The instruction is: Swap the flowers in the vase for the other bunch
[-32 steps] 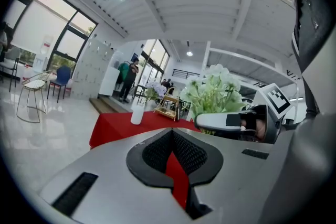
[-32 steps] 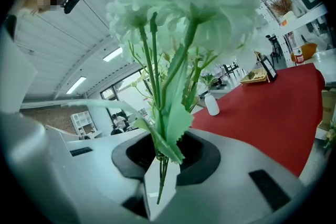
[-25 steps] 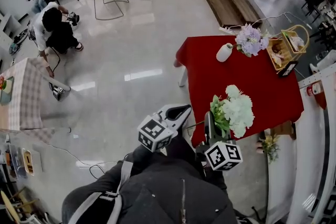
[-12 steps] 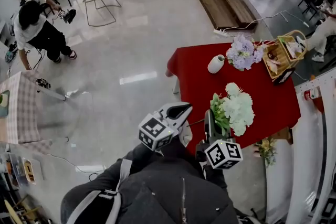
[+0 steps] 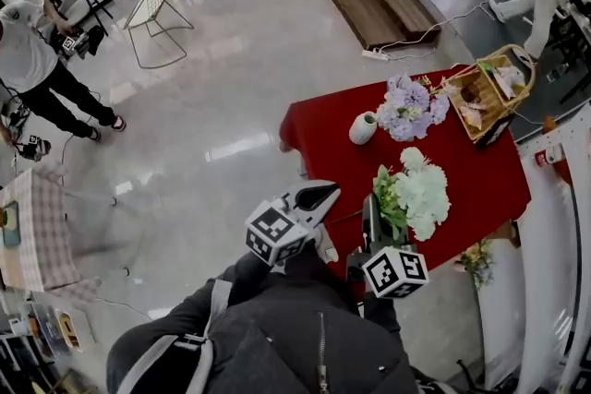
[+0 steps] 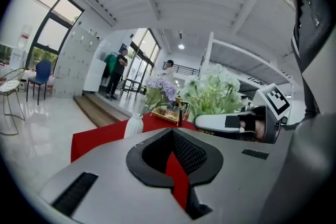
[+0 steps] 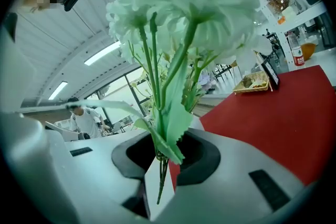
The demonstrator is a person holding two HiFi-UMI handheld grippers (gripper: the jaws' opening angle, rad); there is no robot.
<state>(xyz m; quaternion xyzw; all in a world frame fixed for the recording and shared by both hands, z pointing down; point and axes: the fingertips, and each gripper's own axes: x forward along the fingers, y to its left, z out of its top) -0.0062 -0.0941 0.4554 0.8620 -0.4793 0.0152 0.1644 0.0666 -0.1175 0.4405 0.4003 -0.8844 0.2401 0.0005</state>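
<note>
Right gripper (image 5: 371,206) clamps the white bunch (image 5: 420,192) by its stems, blooms pointing ahead along the jaws (left gripper (image 5: 319,195) closed, empty).

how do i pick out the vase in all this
Find the table covered in red cloth at the head view's right. Toward its far left edge stands a small white rounded vase, with a bunch of purple flowers rising from its neck. It is the only smooth white vessel there; the neighbouring woven wicker basket is tan and has a handle.
</note>
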